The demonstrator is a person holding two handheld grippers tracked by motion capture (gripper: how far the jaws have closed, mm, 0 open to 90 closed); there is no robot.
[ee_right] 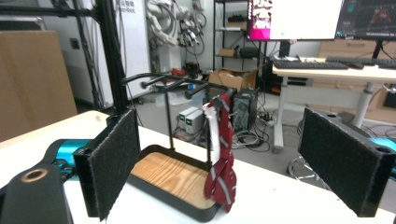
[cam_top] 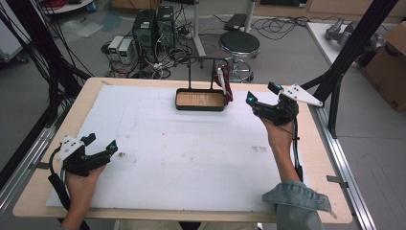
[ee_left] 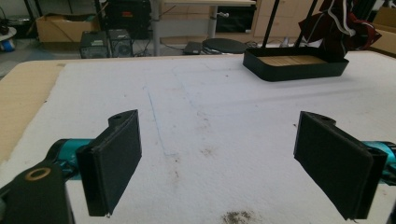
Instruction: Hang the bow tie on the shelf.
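A black stand with a wooden-floored tray (cam_top: 179,105) sits at the far middle of the white mat (cam_top: 191,158). A dark red striped tie (cam_top: 226,86) hangs from the rack's top bar at the tray's right end, also seen as the tie (ee_right: 222,161) draped beside a white strip and as the tie (ee_left: 338,23). My right gripper (cam_top: 261,92) hovers open just right of the stand, its jaws framing the tie and the tray (ee_right: 159,186). My left gripper (cam_top: 102,142) rests open at the mat's near left, with nothing between its pads (ee_left: 114,163).
A round stool (cam_top: 239,44) and computer towers (cam_top: 153,26) with tangled cables stand on the floor beyond the table. A cardboard box (cam_top: 390,62) and black frame posts (cam_top: 352,45) stand to the right. Small dirt marks (cam_top: 122,155) spot the mat near the left gripper.
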